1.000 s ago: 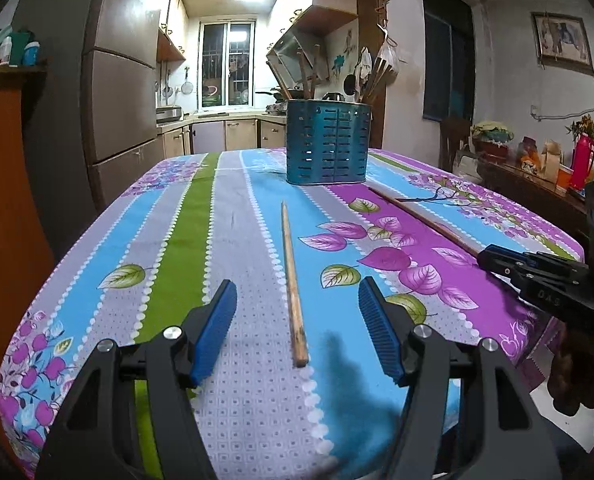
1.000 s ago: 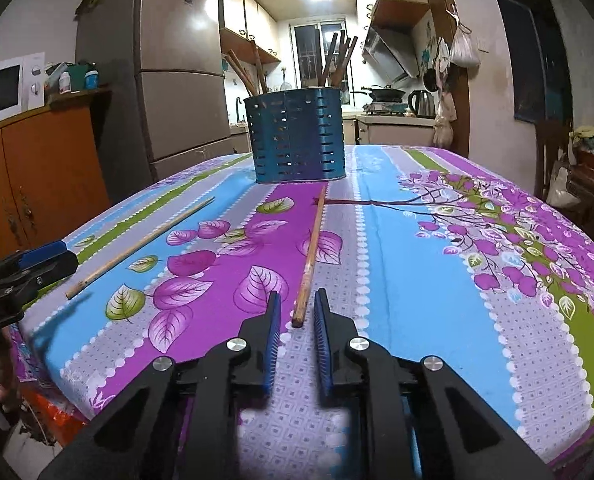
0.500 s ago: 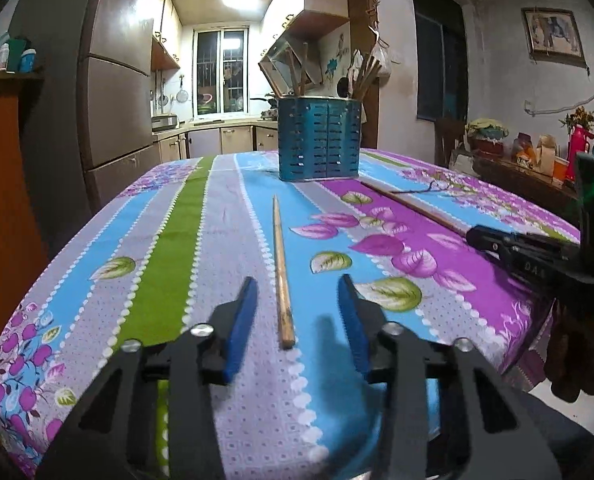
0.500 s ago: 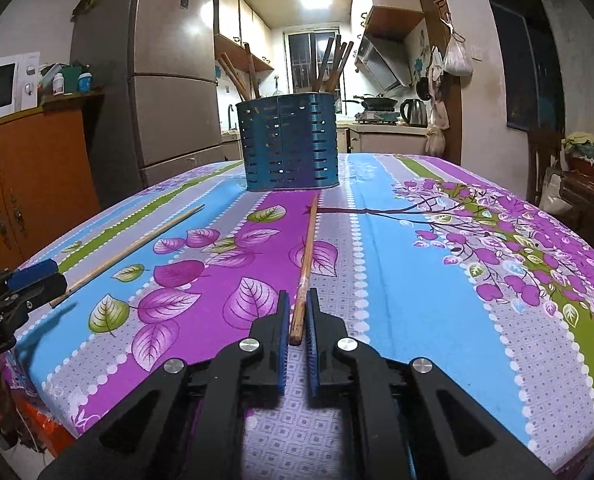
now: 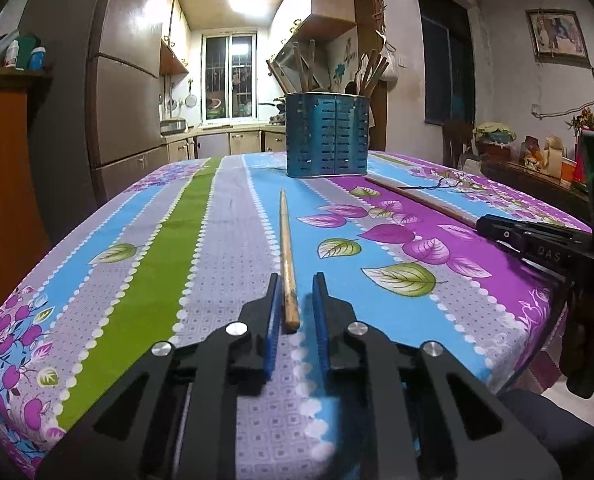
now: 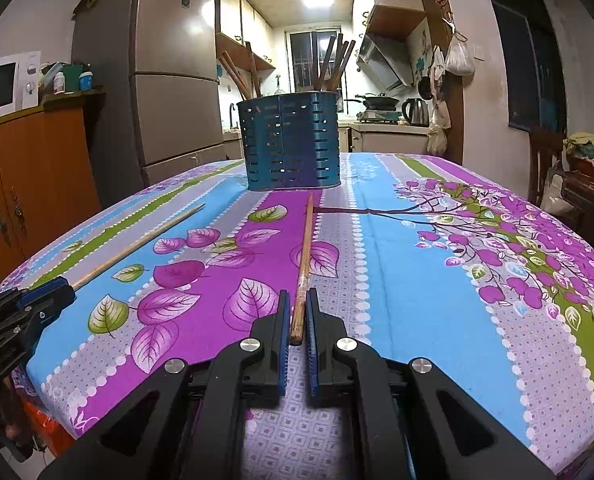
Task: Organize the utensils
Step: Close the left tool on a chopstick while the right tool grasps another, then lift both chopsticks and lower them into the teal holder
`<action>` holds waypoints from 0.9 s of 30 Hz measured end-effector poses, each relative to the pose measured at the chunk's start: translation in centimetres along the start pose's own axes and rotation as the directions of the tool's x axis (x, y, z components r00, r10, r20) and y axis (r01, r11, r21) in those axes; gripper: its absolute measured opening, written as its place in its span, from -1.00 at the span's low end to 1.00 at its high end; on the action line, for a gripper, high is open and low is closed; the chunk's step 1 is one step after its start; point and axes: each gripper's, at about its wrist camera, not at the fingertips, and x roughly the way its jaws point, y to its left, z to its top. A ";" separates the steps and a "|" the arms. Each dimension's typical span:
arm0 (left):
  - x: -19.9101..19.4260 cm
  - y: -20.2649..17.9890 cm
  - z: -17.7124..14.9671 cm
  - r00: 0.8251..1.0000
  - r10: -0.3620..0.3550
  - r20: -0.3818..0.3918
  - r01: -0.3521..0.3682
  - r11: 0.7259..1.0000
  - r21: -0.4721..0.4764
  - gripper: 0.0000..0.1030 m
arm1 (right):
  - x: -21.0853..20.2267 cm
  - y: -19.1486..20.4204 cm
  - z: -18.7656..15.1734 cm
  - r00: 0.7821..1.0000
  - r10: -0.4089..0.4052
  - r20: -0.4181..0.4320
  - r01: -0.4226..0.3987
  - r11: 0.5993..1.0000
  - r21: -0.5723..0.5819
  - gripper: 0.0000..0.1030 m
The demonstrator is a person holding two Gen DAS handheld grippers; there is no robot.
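Note:
Two wooden chopsticks lie on the flowered tablecloth, both pointing at a blue slotted utensil holder (image 5: 327, 135) that holds several sticks. My left gripper (image 5: 297, 284) straddles the near end of the left chopstick (image 5: 285, 248); its left pad touches the stick and a gap remains on the right. My right gripper (image 6: 298, 300) is shut on the near end of the right chopstick (image 6: 304, 264), which lies flat on the cloth. The holder (image 6: 293, 142) stands just past that stick's far tip. Each gripper shows in the other's view, the right (image 5: 484, 225) and the left (image 6: 63, 286).
The table's near edge runs just under both grippers. A tall fridge (image 6: 169, 92) and an orange cabinet (image 6: 29, 176) with a microwave stand to the left. A side shelf with flowers and bottles (image 5: 537, 156) stands to the right. The kitchen lies behind.
My left gripper has narrowed from wide open to a small gap around its chopstick and moved forward. My right gripper has closed onto its chopstick's end.

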 end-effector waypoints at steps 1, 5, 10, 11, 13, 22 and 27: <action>0.0 -0.1 0.0 1.000 0.003 0.005 -0.003 1.000 0.003 -0.79 | 0.0 0.0 0.0 1.000 0.000 0.002 0.000 1.000 0.004 -0.82; 0.1 -0.2 0.0 1.000 0.010 0.014 -0.010 1.000 -0.002 -0.89 | -0.1 -0.1 -0.1 1.000 0.000 0.007 -0.001 1.000 0.019 -0.86; 0.1 -0.1 0.3 1.000 0.010 0.011 -0.010 1.000 -0.005 -0.90 | -0.2 -0.2 -0.1 1.000 0.005 0.008 -0.005 1.000 0.030 -0.86; 0.0 -0.1 0.4 1.000 0.011 0.014 -0.011 1.000 -0.003 -0.90 | -0.3 -0.2 -0.1 1.000 0.006 0.007 -0.006 1.000 0.029 -0.86; -0.4 -0.3 0.8 1.000 0.013 0.026 -0.013 1.000 0.006 -0.90 | -0.7 -0.1 0.0 1.000 0.006 0.009 -0.006 1.000 0.017 -0.86; -3.2 -1.5 5.0 0.990 0.005 0.140 -0.013 0.999 0.052 -0.90 | -4.7 0.3 2.1 0.997 -0.009 0.072 0.013 0.999 -0.047 -0.86; -3.8 -2.1 7.3 0.979 0.000 0.202 -0.015 0.997 0.070 -0.90 | -7.1 0.2 4.1 0.991 -0.002 0.136 0.011 0.998 -0.066 -0.86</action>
